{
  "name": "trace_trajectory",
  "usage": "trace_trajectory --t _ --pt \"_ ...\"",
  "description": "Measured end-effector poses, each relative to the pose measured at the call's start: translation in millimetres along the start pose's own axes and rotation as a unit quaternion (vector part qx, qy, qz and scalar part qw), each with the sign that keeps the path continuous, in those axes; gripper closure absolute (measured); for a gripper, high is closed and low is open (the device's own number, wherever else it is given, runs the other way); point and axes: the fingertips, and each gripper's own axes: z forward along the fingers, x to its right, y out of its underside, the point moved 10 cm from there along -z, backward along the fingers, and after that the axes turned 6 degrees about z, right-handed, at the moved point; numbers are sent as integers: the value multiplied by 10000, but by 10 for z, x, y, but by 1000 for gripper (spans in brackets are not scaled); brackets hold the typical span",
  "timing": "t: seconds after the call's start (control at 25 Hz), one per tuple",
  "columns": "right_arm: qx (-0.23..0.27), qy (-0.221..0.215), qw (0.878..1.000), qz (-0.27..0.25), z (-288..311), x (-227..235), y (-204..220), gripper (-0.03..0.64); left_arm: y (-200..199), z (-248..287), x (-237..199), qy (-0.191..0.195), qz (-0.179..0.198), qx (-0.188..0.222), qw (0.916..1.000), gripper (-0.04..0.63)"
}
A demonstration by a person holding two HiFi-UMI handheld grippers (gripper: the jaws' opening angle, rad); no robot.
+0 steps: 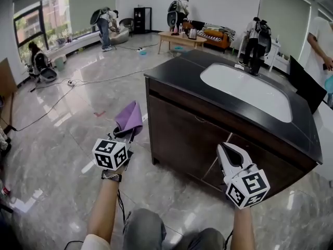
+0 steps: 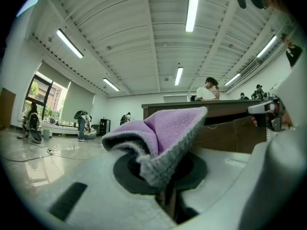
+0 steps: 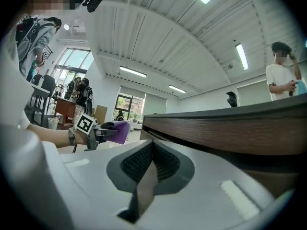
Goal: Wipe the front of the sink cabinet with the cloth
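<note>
My left gripper (image 1: 126,135) is shut on a folded purple cloth (image 1: 130,117), held in the air to the left of the cabinet's left corner and apart from it. In the left gripper view the cloth (image 2: 169,128) sticks up from the closed jaws, grey at its edges. The sink cabinet (image 1: 184,134) has a dark brown wooden front, a black top and a white basin (image 1: 250,90). My right gripper (image 1: 225,148) is shut with nothing in it, close in front of the cabinet's lower front; its ribbed pads (image 3: 160,164) meet, and the cabinet front (image 3: 230,128) lies just beyond.
Glossy marble floor (image 1: 67,124) spreads left of the cabinet, with cables (image 1: 78,82) across it. Several people stand at the room's far side and right edge. A black faucet (image 1: 255,66) stands behind the basin, a dark screen (image 1: 307,87) to its right. My knees show at the bottom.
</note>
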Motion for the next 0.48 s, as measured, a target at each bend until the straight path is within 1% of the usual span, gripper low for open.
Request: trace_trajectory --t 0.12,0.24,0.4,0.48 --pt "36 61 10000 -36 -43 37 -48 611 -53 201 -187 -26 -54 36 10000 545" --pt "82 154 9998 40 -95 61 -65 611 -71 441 -308 1 -148 38 9999 545" --pt "6 218 9998 28 -129 87 -45 611 6 766 -359 100 -267 -99 9995 546" --pt "1 265 9996 35 -163 98 -32 611 63 892 -361 96 -265 -176 9994 546"
